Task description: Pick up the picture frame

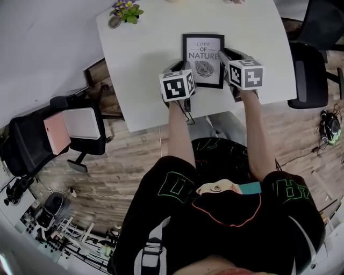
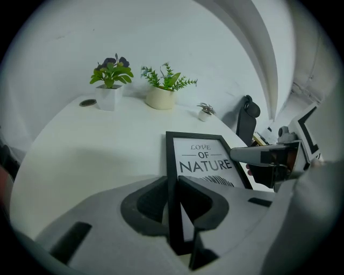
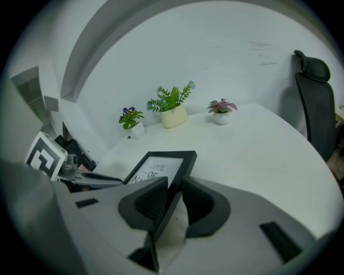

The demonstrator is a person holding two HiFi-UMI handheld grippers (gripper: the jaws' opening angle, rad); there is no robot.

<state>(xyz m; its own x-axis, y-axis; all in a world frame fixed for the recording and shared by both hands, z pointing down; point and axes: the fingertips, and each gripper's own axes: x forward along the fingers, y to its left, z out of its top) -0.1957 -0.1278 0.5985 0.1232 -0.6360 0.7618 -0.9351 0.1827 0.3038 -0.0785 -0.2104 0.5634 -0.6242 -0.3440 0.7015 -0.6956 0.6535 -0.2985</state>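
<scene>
A black picture frame [image 1: 203, 59] with a "Love of Nature" print rests on the white table [image 1: 145, 80], near its front edge. My left gripper [image 1: 181, 69] is shut on the frame's left edge; in the left gripper view the dark rail [image 2: 173, 161] runs between the two pads [image 2: 200, 201]. My right gripper [image 1: 223, 60] is shut on the right edge, where the rail [image 3: 180, 174] sits between its pads [image 3: 201, 204]. In the left gripper view the right gripper [image 2: 269, 158] shows across the print.
Three small potted plants [image 2: 164, 88] stand along the table's far side by the wall; one [image 1: 126, 12] shows in the head view. A black chair [image 1: 59, 131] with a white pad and a pink book stands left of the table. Another chair [image 1: 309, 75] stands at the right.
</scene>
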